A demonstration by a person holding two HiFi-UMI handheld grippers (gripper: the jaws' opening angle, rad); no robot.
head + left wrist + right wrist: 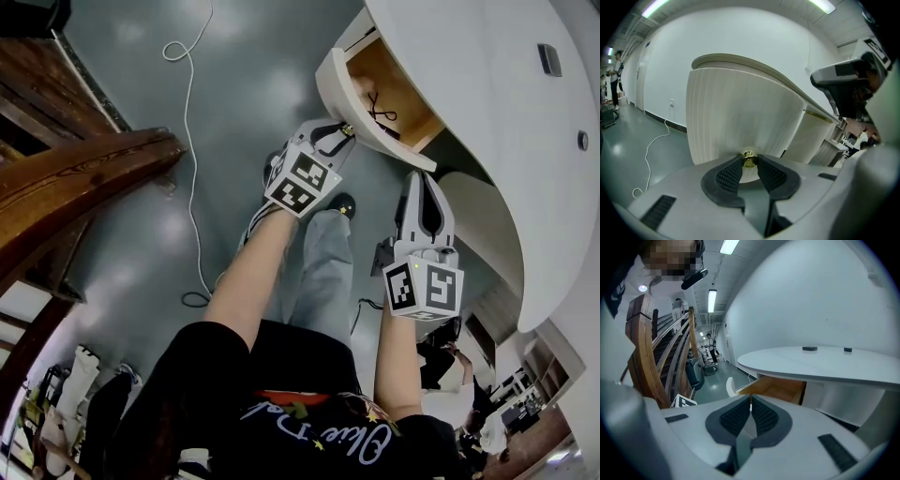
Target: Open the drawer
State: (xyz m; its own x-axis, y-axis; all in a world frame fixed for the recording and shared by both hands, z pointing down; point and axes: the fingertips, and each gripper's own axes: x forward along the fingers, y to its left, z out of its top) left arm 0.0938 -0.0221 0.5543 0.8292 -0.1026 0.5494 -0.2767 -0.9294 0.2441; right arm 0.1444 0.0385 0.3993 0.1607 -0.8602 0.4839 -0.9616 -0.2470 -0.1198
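A white desk (487,84) has a drawer (330,89) that stands pulled out, its wooden inside (394,80) showing with a dark cable (380,112) in it. My left gripper (343,134) is at the curved, ribbed drawer front (736,117), and its pads close on the small brass knob (749,158). My right gripper (422,178) hangs below the drawer, apart from it, with its fingertips together and nothing between them. In the right gripper view my right gripper (750,401) looks at the open drawer (778,386) under the desk top (811,363).
A curved wooden stair rail (84,178) runs along the left. A white cable (192,141) trails over the grey floor. The person's legs (319,262) stand below the drawer. More ribbed white cabinets (813,136) stand to the right, and people (710,350) are far down the hall.
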